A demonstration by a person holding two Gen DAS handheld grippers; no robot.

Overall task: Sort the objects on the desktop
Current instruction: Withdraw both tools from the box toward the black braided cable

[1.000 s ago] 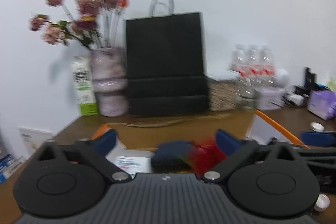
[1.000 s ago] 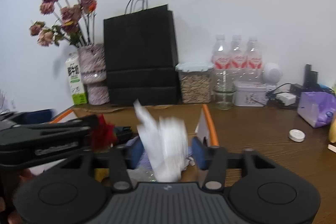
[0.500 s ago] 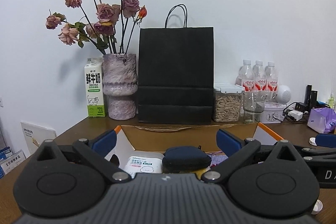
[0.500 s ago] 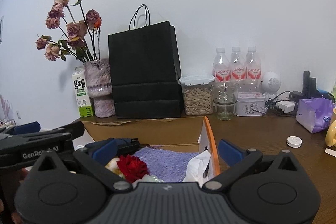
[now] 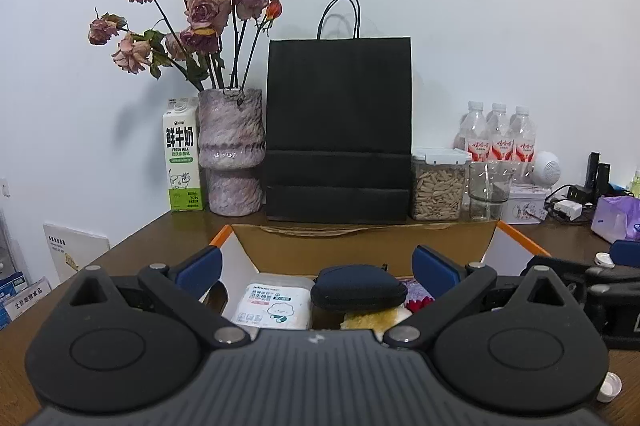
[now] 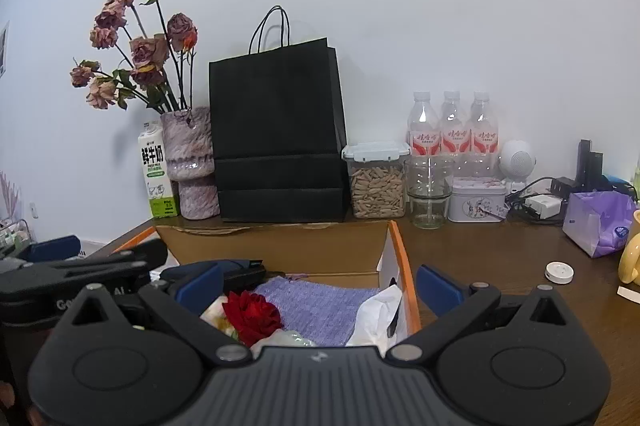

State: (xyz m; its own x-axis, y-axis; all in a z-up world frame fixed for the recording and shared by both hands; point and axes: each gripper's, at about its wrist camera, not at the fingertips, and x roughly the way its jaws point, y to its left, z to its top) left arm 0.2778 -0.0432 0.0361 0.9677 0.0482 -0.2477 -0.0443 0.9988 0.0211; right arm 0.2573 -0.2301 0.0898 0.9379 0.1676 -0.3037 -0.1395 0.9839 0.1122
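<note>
While the cardboard box (image 6: 280,246) sits open on the wooden desk (image 6: 500,258), a red rose (image 6: 252,314), a purple cloth (image 6: 320,302) and crumpled white tissue (image 6: 376,314) lie inside it, with a wipes pack (image 5: 276,302) and dark pouch (image 5: 358,288) toward its left side. Over the box, the right gripper (image 6: 318,284) gapes wide, nothing between its fingers; the left gripper (image 5: 316,266) hangs equally spread and empty. Behind the box stands a black paper bag (image 6: 276,134).
</note>
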